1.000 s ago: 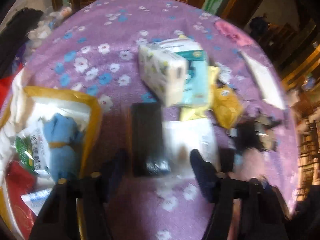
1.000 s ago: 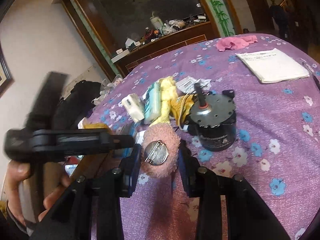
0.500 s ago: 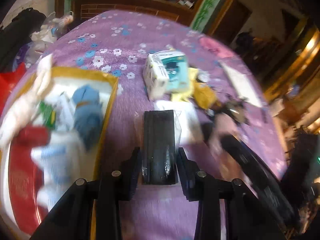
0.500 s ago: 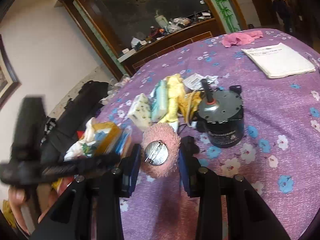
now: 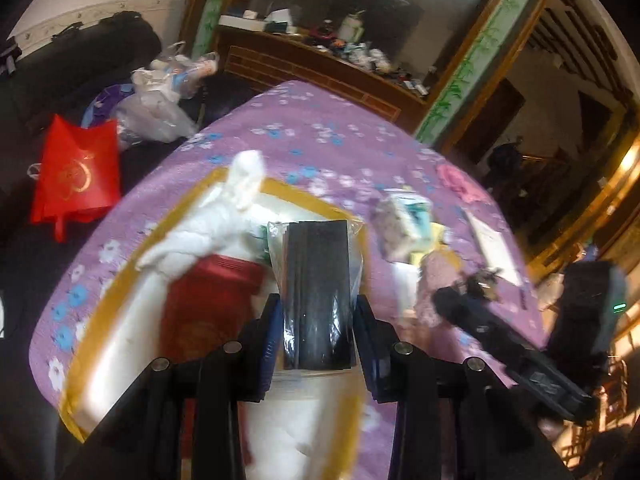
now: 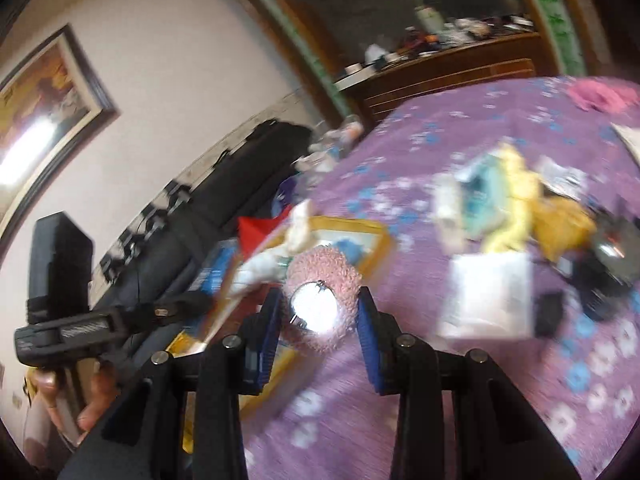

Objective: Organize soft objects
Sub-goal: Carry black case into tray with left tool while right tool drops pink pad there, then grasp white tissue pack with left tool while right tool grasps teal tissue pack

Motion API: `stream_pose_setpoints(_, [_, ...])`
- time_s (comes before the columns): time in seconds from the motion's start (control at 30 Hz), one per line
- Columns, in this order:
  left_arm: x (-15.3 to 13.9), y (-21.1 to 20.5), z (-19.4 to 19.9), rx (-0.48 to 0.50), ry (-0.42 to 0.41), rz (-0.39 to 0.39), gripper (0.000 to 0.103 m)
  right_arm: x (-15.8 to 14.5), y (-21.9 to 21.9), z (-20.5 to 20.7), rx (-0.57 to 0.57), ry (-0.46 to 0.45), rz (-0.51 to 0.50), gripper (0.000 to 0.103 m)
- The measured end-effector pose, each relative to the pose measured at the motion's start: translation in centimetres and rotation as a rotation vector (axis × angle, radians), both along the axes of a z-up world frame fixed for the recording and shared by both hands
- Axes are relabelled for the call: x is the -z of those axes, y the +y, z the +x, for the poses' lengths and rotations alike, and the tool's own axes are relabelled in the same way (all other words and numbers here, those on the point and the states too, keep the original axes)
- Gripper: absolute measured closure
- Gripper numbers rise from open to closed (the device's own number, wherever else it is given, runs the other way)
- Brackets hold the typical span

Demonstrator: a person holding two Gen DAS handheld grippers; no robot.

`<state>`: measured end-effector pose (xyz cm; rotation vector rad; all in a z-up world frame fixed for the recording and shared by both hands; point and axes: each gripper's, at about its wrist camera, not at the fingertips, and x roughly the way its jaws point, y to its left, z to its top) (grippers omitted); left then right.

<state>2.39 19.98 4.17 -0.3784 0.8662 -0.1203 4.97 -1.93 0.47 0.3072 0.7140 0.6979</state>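
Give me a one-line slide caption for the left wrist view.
Left gripper holds a bagged black pack above the gold-rimmed box on the purple floral tablecloth.

left gripper [image 5: 316, 316]: black angular frame, blue pads [image 5: 269, 332] on the inner faces, 4 round silver screws
right gripper [image 6: 320, 320]: same black frame, blue pads [image 6: 267, 332], 4 silver screws
left hand [image 6: 76, 400]: bare skin, fingers around a black handle with small white lettering

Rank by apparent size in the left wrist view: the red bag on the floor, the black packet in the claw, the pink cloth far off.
1. Black packet, though nearness inflates it.
2. Red bag.
3. Pink cloth, smallest.
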Motion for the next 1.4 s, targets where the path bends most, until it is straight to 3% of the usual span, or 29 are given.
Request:
stream_pose_setpoints(0.2, [3.2, 1.2, 1.9, -0.049, 0.035, 0.039, 0.066, -0.1, 5.4, 2.5, -0.014, -0.002, -0.125, 0.067])
stream_pose_setpoints(0.37, [4.3, 1.6, 2.6, -0.055, 0.049, 0.048, 0.066, 1.5, 7.0, 3.8, -0.009, 0.038, -0.151, 0.065])
stream_pose_setpoints(0.43, [4.7, 1.5, 2.5, -0.025, 0.061, 0.012, 0.060, 2.0, 7.1, 3.7, 0.005, 0.038, -0.157, 0.062])
stream_pose_setpoints(0.47, [4.8, 1.5, 2.4, -0.016, 0.063, -0.003, 0.048, 2.2, 7.1, 3.8, 0.014, 0.039, -0.154, 0.059])
stream_pose_setpoints(0.5, [4.7, 1.5, 2.2, -0.015, 0.058, -0.021, 0.037, 2.3, 6.9, 3.8, 0.014, 0.042, -0.141, 0.056])
stream_pose_setpoints(0.57, [4.6, 1.7, 1.6, -0.025, 0.040, -0.045, 0.028, 2.2, 6.4, 3.8, 0.016, 0.049, -0.109, 0.051])
stream_pose_setpoints(0.63, [4.0, 1.6, 0.7, -0.035, 0.024, -0.074, 0.024, 1.8, 5.9, 3.4, 0.019, 0.035, -0.094, 0.037])
stream_pose_setpoints(0.9, [1.1, -0.3, -1.6, -0.044, -0.053, -0.112, 0.023, -0.6, 1.8, 0.2, 0.067, -0.070, -0.079, 0.023])
stream_pose_setpoints(1.1, [0.1, -3.7, -1.5, 0.003, -0.060, -0.114, 0.023, -0.2, -2.9, -1.1, 0.164, -0.042, -0.017, 0.022])
stream_pose_setpoints(1.4, [0.0, -7.7, 0.1, 0.085, -0.024, -0.101, 0.023, 0.3, -8.0, -1.1, 0.208, -0.014, 0.020, 0.022])
